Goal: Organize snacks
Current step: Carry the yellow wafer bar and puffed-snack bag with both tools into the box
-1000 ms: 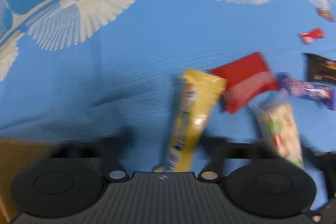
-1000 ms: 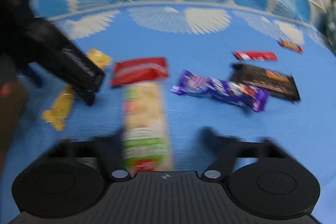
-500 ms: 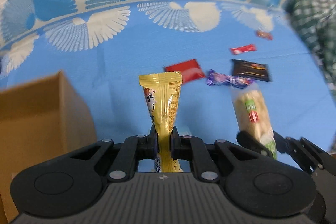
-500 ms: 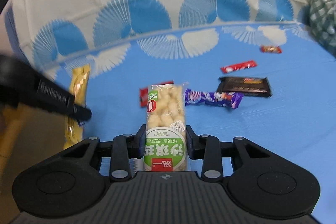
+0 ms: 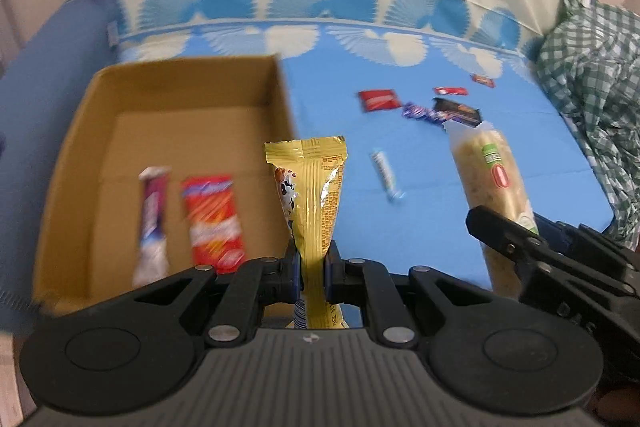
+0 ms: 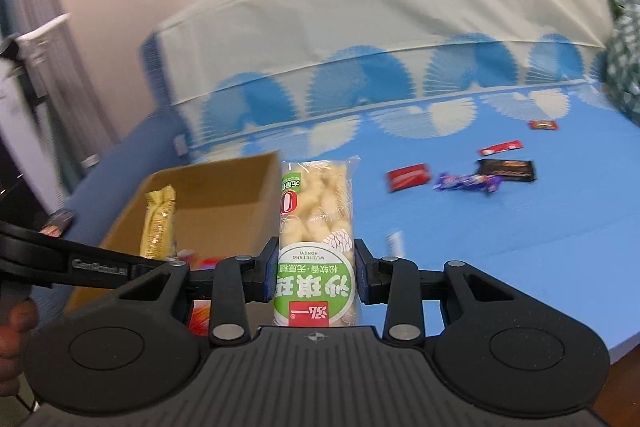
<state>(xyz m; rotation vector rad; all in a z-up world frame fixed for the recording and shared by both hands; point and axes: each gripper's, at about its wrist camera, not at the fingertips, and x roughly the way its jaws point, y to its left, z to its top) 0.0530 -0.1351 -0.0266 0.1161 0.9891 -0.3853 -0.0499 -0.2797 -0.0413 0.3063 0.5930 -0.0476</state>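
Observation:
My left gripper [image 5: 311, 269] is shut on a yellow snack packet [image 5: 310, 195], held upright above the near right edge of an open cardboard box [image 5: 92, 131]. The box holds a purple-white bar [image 5: 154, 223] and a red packet [image 5: 212, 219]. My right gripper [image 6: 316, 277] is shut on a clear-and-green rice-puff packet [image 6: 316, 227], lifted to the right of the box [image 6: 216, 195]; this packet also shows in the left wrist view [image 5: 490, 183]. The yellow packet shows in the right wrist view [image 6: 158, 223].
Loose snacks lie on the blue bed sheet: a red packet [image 5: 378, 99], a purple bar [image 5: 420, 113], a dark bar [image 5: 458, 111], a small red bar [image 5: 450, 91], a small white-blue bar [image 5: 386, 175]. Green checked cloth [image 5: 592, 99] lies at right.
Both grippers closed on their packets, lifted them off the sheet and swung left toward the cardboard box, which has come fully into view.

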